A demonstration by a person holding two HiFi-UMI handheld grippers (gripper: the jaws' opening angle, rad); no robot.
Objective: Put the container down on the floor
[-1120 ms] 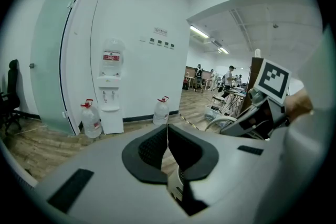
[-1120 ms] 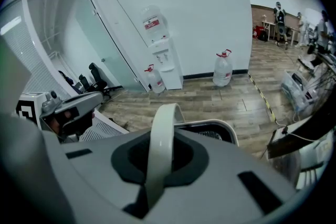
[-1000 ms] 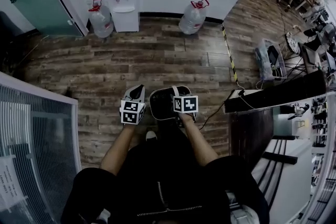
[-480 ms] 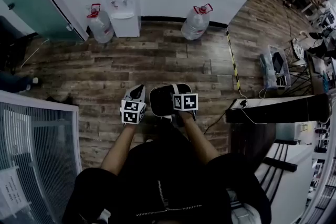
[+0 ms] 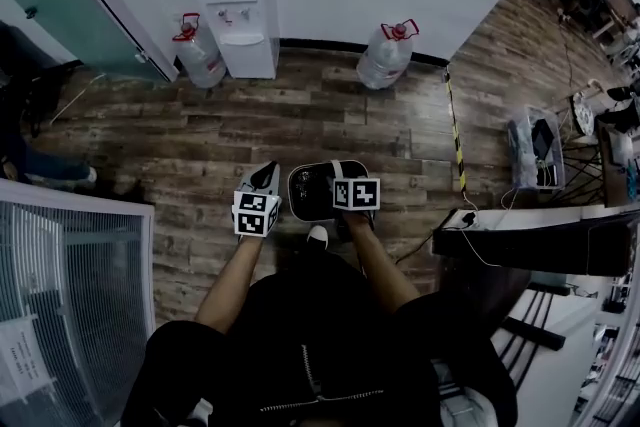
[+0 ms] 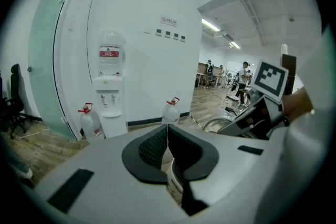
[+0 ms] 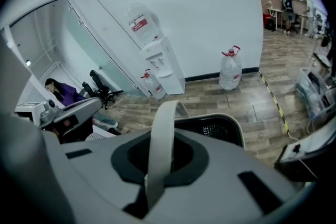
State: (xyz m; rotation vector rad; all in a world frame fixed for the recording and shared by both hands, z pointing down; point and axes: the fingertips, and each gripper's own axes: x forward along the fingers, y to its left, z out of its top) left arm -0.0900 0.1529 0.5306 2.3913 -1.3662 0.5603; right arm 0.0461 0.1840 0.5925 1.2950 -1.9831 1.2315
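Both big water bottles (image 5: 200, 55) and the water dispenser (image 5: 243, 15) between them sit lower in the head view than a second ago, and the white wall behind them has drawn nearer. The two grippers and the load have kept their place in front of the person's body. A pale shoe tip (image 5: 317, 236) now shows just below the container, where half a second ago it was barely in sight.

The container (image 5: 312, 192), a dark basket with a pale rim, hangs over the wooden plank floor (image 5: 300, 120), not on it. Its white handle (image 7: 160, 144) arches up and passes straight between the jaws of the right gripper (image 5: 345, 177), which are clamped on that strap; the basket's mesh inside shows just beyond the jaws in the right gripper view.

The left gripper (image 5: 262, 177) rides just beside the container on its left, apart from it. Its jaws are pressed together with only a thin seam between the pads and nothing in them.

A strip of yellow-and-black tape (image 5: 455, 135) runs along the floor to the right, well apart from the container.
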